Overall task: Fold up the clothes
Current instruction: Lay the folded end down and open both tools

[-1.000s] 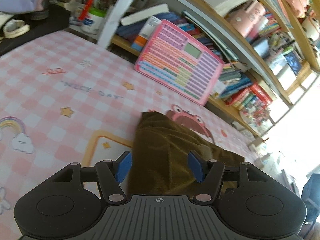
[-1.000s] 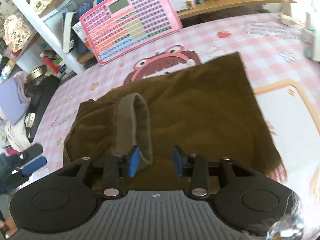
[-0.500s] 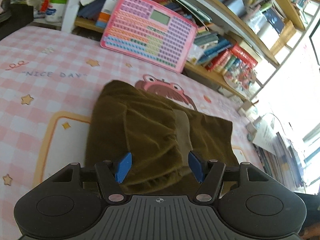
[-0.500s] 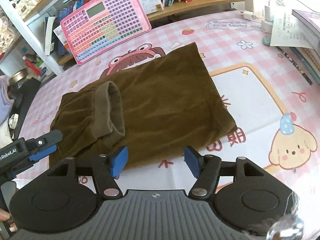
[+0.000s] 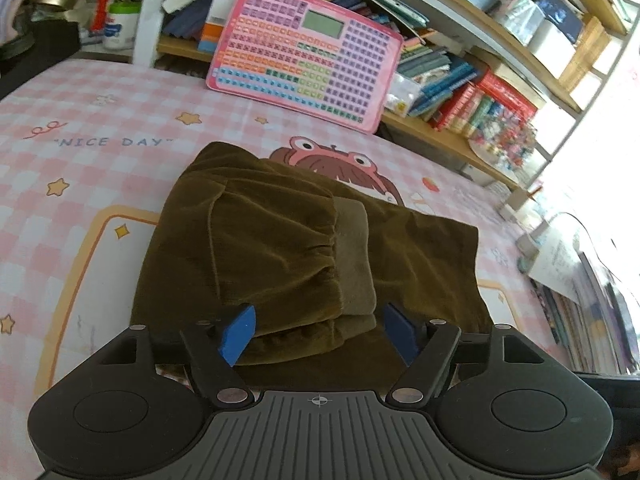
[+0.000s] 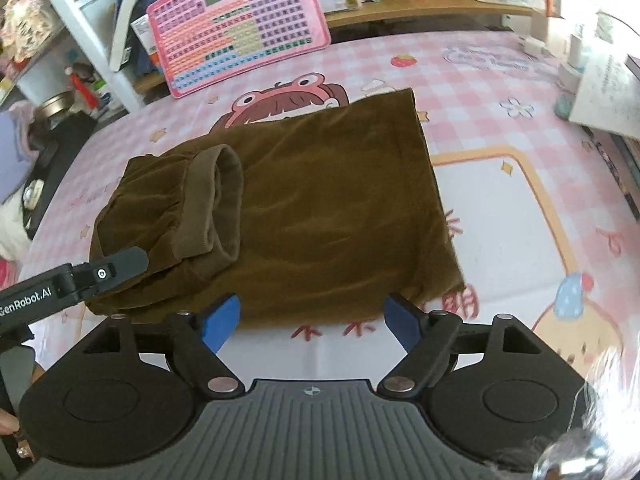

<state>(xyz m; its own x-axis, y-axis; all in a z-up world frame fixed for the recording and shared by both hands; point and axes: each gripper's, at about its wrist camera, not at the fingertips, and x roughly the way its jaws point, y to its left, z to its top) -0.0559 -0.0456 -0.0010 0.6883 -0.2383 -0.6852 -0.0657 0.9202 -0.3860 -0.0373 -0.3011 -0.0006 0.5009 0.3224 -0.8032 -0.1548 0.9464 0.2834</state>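
Left wrist view: left tool [image 5: 318,334] low over the surface [image 5: 100,168], spread wide, empty, with the folded brown garment [image 5: 280,248] right ahead of its tips. Right tool [image 6: 310,322] also wide and empty, just short of the garment's near edge. One garment, two tools, one pink keyboard [image 5: 304,68] behind.

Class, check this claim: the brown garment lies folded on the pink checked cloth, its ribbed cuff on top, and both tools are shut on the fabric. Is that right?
Not quite. The brown garment does lie folded on the pink checked cloth with the ribbed cuff on top, but both tools are open. The right wrist view shows the right tool gripping nothing; the left wrist view shows the same for the left tool.
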